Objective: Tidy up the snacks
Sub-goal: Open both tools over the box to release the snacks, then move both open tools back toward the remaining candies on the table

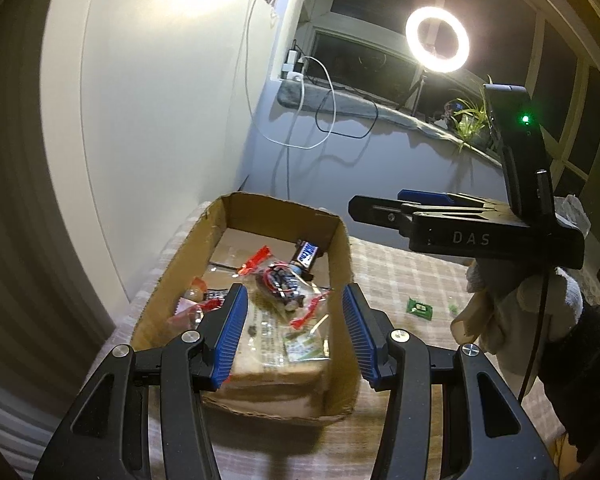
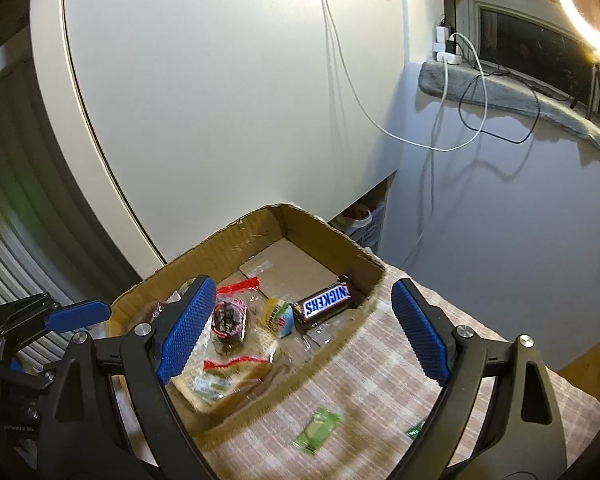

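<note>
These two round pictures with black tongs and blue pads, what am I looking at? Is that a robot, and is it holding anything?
No robot: a person holds a tong-like gripper in each hand, and each gripper carries a wide-angle camera looking forward along its two fingers. One picture comes from the left gripper, the other from the right gripper. In the left view you also see the right one from the side, held by a gloved hand.

Both grippers are open and hold nothing.

Under them is a checked cloth with a cardboard box on it. In the box lie a Snickers bar, a clear packet with red ends and other wrapped snacks. A small green packet lies on the cloth outside the box, with another green scrap to its right.
</note>
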The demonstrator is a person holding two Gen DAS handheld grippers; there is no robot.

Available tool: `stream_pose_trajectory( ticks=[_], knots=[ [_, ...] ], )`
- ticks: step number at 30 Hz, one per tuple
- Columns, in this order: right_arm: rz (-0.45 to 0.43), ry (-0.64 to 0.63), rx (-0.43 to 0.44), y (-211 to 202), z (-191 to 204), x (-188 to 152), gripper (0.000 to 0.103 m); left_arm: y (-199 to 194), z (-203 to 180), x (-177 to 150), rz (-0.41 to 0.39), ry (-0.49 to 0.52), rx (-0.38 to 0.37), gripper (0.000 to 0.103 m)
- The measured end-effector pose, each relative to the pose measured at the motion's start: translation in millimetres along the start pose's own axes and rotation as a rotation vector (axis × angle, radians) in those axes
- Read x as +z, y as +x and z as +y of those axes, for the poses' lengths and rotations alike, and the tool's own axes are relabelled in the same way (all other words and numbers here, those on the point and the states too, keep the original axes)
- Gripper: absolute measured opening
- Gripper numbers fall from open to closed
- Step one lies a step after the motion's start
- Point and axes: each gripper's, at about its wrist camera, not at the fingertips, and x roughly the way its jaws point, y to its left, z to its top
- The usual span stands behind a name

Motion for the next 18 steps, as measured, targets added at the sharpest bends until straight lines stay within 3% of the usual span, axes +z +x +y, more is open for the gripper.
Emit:
stream_pose_trajectory(
  ticks=[18],
  knots=[
    [-0.100,0.022,-0.072,-92.4,-52.9,-45.0,0.092,4.9,-57.2,-19.1,0.043,0.061,-0.081,0.048]
  ],
)
